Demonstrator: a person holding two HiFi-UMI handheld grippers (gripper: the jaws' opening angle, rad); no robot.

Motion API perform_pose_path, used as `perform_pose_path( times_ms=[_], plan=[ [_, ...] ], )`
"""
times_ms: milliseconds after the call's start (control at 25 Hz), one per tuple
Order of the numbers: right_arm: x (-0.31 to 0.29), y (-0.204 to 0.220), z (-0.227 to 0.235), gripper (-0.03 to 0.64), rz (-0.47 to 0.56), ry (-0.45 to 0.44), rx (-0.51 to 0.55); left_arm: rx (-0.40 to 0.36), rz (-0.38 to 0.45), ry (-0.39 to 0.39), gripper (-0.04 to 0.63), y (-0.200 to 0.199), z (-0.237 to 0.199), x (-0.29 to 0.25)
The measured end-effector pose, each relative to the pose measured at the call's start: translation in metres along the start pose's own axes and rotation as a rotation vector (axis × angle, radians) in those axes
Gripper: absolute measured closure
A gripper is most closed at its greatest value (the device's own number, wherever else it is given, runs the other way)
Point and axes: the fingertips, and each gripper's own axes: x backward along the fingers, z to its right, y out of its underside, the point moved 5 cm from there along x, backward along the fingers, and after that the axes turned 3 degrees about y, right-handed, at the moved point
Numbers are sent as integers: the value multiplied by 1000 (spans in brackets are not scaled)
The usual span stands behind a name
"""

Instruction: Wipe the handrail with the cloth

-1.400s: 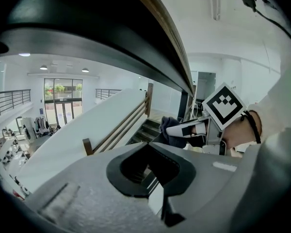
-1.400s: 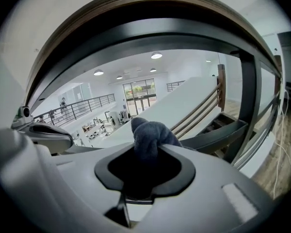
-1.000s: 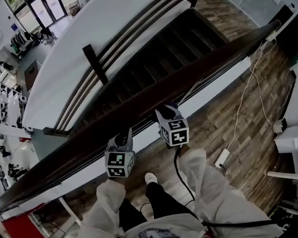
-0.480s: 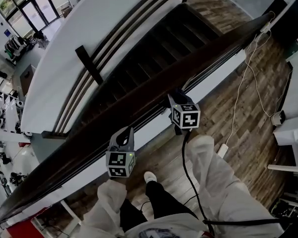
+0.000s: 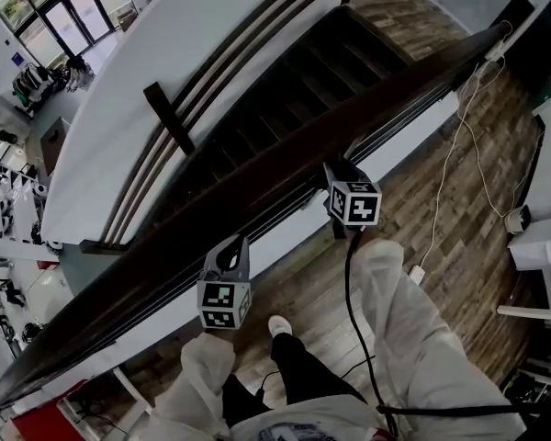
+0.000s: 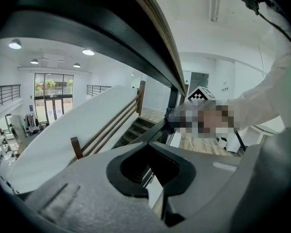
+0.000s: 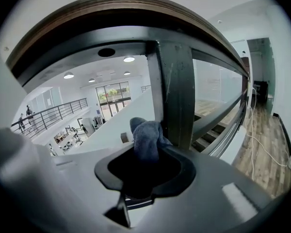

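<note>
The dark wooden handrail (image 5: 275,191) runs on a slant from lower left to upper right. My right gripper (image 5: 336,169) is pressed against its near side, shut on a blue-grey cloth (image 7: 146,137). In the right gripper view the cloth sticks up from the right gripper (image 7: 144,163) beside a dark baluster (image 7: 177,96), under the handrail (image 7: 136,13). The head view does not show the cloth. My left gripper (image 5: 230,249) hangs just below the rail further left, shut and holding nothing. In the left gripper view the left gripper (image 6: 150,165) sits under the handrail (image 6: 150,38).
A dark staircase (image 5: 285,99) drops away beyond the rail, with a second railing (image 5: 170,118) and a white wall past it. White cables (image 5: 468,127) and a power strip (image 5: 415,272) lie on the wood floor at right, near white furniture (image 5: 542,255). My legs and a shoe (image 5: 277,326) are below.
My right gripper has slid up and to the right along the handrail with the cloth. The left gripper has stayed almost where it was.
</note>
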Motion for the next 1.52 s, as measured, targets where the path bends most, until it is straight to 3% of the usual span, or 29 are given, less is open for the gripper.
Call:
perform_pose_path(
  times_ms=[320,520,760,1000,1280,1520],
  plan=[
    [31,5,-3,526,18,6,2,2,9,1,597,8,4,23],
    [65,4,-35,526,78,-13,16,-2,22,-2,597,8,1,46],
    [105,14,-115,526,109,-91,29,5,20,-27,597,15,-9,97],
    [142,24,-204,526,81,-244,51,28,39,-96,597,6,-31,161],
    [181,40,-313,526,76,-420,164,37,131,-235,597,-1,-59,238],
    [194,56,-408,526,45,-572,252,90,166,-389,597,22,-98,312]
  ],
)
